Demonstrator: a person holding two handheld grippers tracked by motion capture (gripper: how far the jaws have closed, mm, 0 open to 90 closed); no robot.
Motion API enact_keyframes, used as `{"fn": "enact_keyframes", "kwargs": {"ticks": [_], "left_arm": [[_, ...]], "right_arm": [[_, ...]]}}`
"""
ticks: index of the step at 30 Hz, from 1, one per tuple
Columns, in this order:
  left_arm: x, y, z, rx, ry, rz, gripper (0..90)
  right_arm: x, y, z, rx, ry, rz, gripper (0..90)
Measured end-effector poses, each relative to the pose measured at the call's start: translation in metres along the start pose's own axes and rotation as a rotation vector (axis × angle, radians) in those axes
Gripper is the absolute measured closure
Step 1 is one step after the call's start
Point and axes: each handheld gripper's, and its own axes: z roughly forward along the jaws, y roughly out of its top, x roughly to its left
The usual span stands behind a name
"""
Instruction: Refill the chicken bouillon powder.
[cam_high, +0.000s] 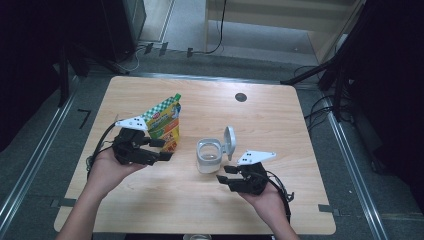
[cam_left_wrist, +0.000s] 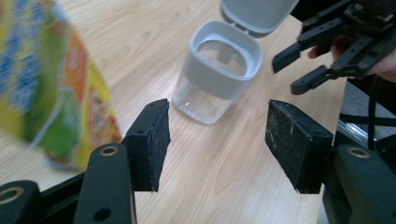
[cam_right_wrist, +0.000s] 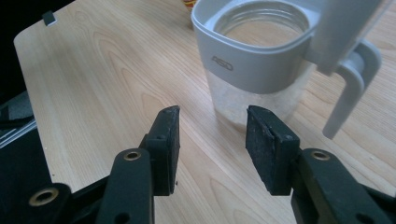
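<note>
Left gripper (cam_high: 162, 149) spread, nothing between the jaws, just beside the snack pouch (cam_high: 165, 121) standing on the tabletop (cam_high: 150, 200). Right gripper (cam_high: 225, 173) spread, empty, near the clear jar (cam_high: 208, 156), lid (cam_high: 229, 142) flipped up; jar sits between both grippers.

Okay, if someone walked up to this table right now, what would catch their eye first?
Most likely the colourful snack pouch, standing upright on the left half of the wooden table, just beyond the open left gripper. Next, the clear container at the table's middle, its grey lid flipped up on its right side. The right gripper sits open just right of it, holding nothing.
</note>
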Motion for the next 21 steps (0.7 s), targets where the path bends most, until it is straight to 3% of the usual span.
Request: {"fn": "enact_keyframes", "kwargs": {"ticks": [1,7,11,16,21], "left_arm": [[0.003,-0.003,-0.006,-0.002,0.029,-0.012,41.0],[0.017,-0.011,-0.019,-0.030,0.071,-0.049,41.2],[0.027,-0.016,-0.020,-0.006,0.105,-0.058,41.3],[0.037,-0.018,-0.018,-0.030,0.118,-0.083,41.9],[0.047,-0.013,-0.002,-0.022,0.137,-0.082,42.6]], "right_arm": [[0.001,0.001,0.000,0.000,0.000,-0.004,56.5],[0.005,0.001,-0.001,-0.002,0.008,-0.010,56.6],[0.009,0.003,0.000,-0.004,0.024,-0.016,56.8],[0.022,0.006,0.001,-0.003,0.040,-0.048,56.8],[0.032,0.008,0.005,0.000,0.054,-0.065,56.0]]}}
